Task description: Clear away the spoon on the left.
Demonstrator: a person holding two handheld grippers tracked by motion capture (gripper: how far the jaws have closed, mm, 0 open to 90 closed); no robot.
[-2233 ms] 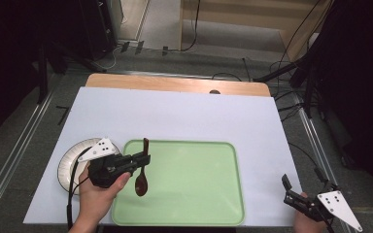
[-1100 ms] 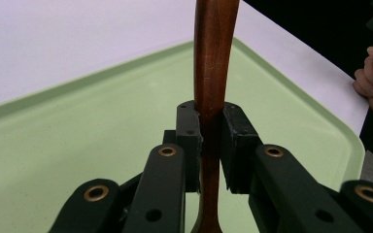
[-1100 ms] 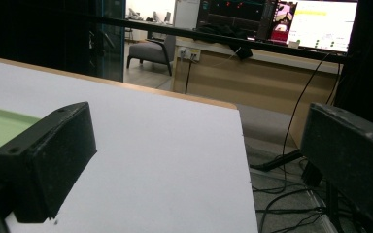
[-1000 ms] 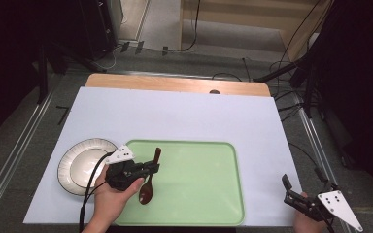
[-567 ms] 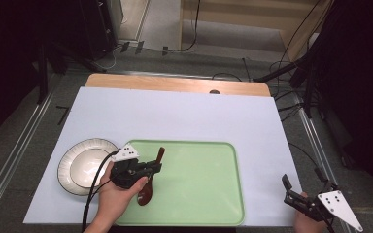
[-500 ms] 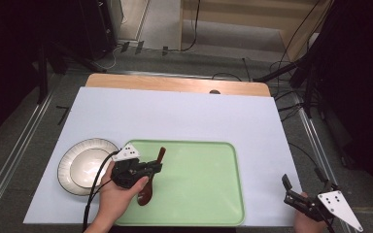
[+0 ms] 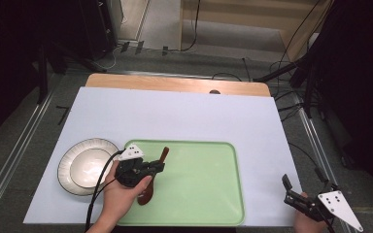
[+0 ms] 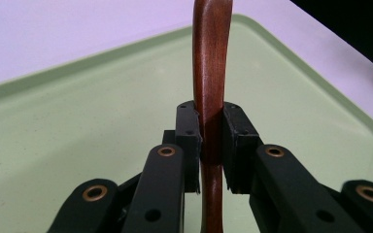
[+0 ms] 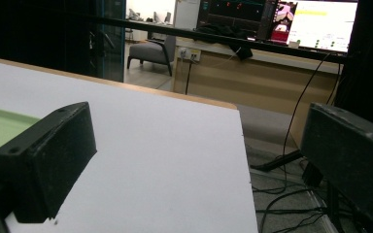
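Note:
A dark brown wooden spoon (image 7: 155,171) hangs over the left part of the light green tray (image 7: 204,184). My left gripper (image 7: 158,166) is shut on its handle, bowl end toward the person. In the left gripper view the spoon (image 8: 210,63) runs straight up between the pads (image 8: 188,133), clamped tight, with the tray (image 8: 77,126) underneath. A white ribbed plate (image 7: 85,165) lies just left of the tray. My right gripper (image 7: 291,190) rests at the table's front right corner, jaws wide apart; in the right gripper view its fingers (image 9: 48,155) frame bare white table (image 9: 165,160).
The white table cover (image 7: 175,116) stretches behind the tray, with a wooden edge (image 7: 175,83) at the back. Cables and stands crowd the floor to the right. A desk with monitors (image 9: 281,19) stands beyond the table.
My left gripper has carried the spoon rightward, from beside the plate to over the tray's left part, and turned it slightly. In the last half second it hardly moves. The right gripper is still.

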